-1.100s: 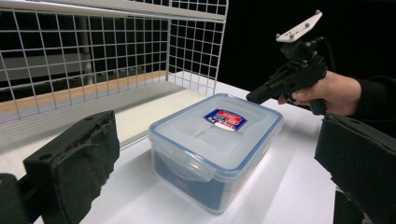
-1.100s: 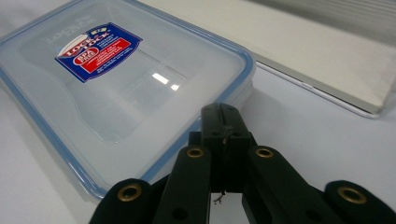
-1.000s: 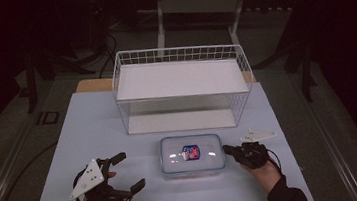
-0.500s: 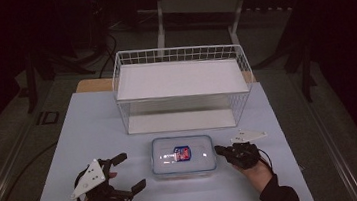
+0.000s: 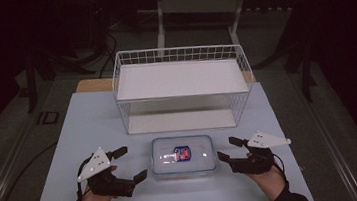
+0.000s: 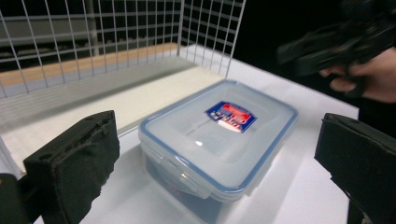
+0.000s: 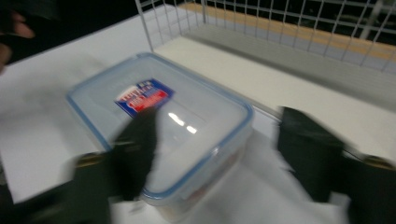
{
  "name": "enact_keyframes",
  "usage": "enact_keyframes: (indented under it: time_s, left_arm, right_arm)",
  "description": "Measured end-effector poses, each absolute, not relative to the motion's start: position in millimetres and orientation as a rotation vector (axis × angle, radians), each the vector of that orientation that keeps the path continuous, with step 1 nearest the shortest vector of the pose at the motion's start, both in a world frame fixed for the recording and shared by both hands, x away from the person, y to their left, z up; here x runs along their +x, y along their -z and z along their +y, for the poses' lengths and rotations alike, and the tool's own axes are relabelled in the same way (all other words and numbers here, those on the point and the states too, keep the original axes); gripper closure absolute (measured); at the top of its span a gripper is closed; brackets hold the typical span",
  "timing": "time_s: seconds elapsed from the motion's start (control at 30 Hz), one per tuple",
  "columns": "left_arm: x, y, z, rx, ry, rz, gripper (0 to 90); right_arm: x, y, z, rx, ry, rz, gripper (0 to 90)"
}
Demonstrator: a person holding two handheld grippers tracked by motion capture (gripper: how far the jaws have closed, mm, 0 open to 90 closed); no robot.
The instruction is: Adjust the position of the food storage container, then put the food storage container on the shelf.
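High view: a lidded plastic box (image 5: 184, 156) sits on the white bench (image 5: 93, 119) before the wire basket (image 5: 181, 87), flanked by the left claw (image 5: 131, 162) and right claw (image 5: 225, 149), both gaping and empty.

Left gripper view: the box (image 6: 219, 140) lies ahead, untouched.

Right gripper view: blurred; its jaws have just been opening, seemingly bracketing the box's (image 7: 163, 126) corner for a grasp.

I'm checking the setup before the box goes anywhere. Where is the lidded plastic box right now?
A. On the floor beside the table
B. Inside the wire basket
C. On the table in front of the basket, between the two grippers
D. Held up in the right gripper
C: the box sits on the table, in front of the basket, with the left gripper and right gripper open on either side.
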State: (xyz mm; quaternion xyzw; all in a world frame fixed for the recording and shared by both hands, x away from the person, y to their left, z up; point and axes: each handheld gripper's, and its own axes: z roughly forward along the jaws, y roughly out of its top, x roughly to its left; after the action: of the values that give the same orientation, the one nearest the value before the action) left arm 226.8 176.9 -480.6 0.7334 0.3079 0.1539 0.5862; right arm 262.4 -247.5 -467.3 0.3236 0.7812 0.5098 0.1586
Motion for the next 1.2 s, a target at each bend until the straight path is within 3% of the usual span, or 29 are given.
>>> enact_keyframes:
  time_s: [0.07, 0.13, 0.67, 0.97, 1.2]
  left_arm:
    - [233, 479, 174, 1.722, -0.335, 0.731, 0.0]
    - [238, 477, 171, 1.732, -0.313, 0.746, 0.0]
    - [273, 484, 161, 1.744, -0.240, 0.855, 0.0]
    - [296, 498, 165, 1.713, -0.048, 1.058, 0.0]
    - [311, 514, 161, 1.725, 0.265, 1.177, 1.9]
  right_arm:
    - [259, 464, -247, 0.896, -1.476, 2.217, 12.3]
    - [258, 462, -248, 0.894, -1.516, 2.216, 10.3]
    - [258, 449, -251, 0.863, -1.484, 2.126, 19.5]
    - [262, 454, -247, 0.846, -1.479, 2.214, 19.4]
    - [262, 453, -245, 0.901, -1.478, 2.243, 12.9]
